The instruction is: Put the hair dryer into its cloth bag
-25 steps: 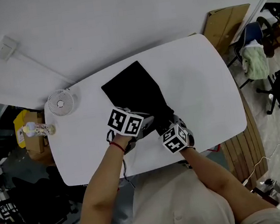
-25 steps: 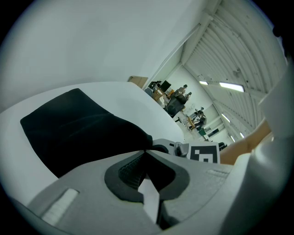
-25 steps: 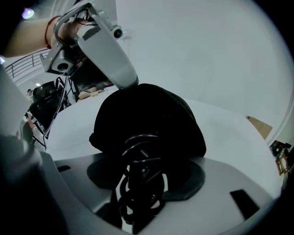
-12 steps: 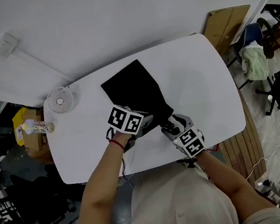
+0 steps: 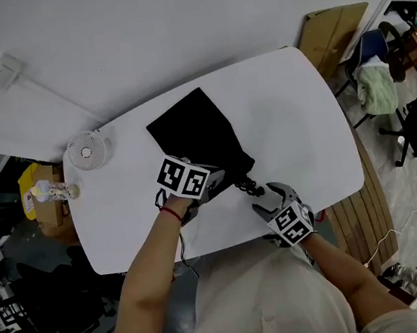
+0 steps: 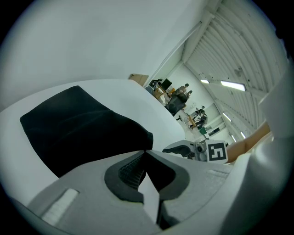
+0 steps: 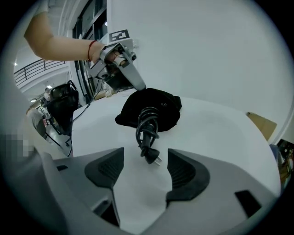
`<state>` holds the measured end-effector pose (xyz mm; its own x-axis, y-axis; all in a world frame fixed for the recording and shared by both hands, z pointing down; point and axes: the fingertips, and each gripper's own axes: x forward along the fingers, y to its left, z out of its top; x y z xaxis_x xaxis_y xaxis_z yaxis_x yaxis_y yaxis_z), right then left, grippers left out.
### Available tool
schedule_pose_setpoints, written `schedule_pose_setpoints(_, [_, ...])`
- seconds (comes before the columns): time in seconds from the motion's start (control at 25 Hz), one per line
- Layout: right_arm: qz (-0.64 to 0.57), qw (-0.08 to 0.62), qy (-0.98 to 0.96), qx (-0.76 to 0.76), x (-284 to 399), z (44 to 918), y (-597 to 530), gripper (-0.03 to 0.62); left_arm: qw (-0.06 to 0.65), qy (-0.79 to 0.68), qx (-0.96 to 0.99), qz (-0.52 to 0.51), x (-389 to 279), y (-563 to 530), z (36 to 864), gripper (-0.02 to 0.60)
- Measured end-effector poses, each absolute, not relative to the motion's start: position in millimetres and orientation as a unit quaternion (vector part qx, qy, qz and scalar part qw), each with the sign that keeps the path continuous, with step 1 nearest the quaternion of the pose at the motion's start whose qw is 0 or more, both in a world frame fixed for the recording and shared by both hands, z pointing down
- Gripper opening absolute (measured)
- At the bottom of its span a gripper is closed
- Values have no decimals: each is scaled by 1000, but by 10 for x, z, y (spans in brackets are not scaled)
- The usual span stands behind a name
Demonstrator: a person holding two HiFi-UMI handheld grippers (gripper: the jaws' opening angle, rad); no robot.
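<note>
White worktop holds the cloth bag, hair dryer apparently inside, cord and plug trailing out. Your left tongs are clamped on its rim; your right tongs, which have just been opening, hang empty. Snag that cord and the hair dryer could slide out.

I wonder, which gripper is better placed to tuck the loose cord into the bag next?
Right, I'd say. The right gripper has just opened its jaws, empty, with the cord and plug lying straight ahead of them. The left gripper is shut on the bag's edge, steadying it.
</note>
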<state>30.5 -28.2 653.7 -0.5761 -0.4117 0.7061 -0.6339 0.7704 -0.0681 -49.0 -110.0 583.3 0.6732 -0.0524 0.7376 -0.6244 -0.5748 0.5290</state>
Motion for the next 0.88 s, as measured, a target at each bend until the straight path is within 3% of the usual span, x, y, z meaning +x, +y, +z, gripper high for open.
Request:
schedule_pose_setpoints(0.32, [73,386,-874,288,93,6576,-389,292,416,-209,814,348,-505,-1067,5855,17])
schedule_pose_setpoints(0.48, [41,410,-860,301,136,6591,-454,181,417,-211,814,345,-499,-1064,5853,17])
schedule_pose_setpoints(0.88, [78,405,-858,306,183,6385,-511,142,415,-211,817,340,-535,-1072,5811,17])
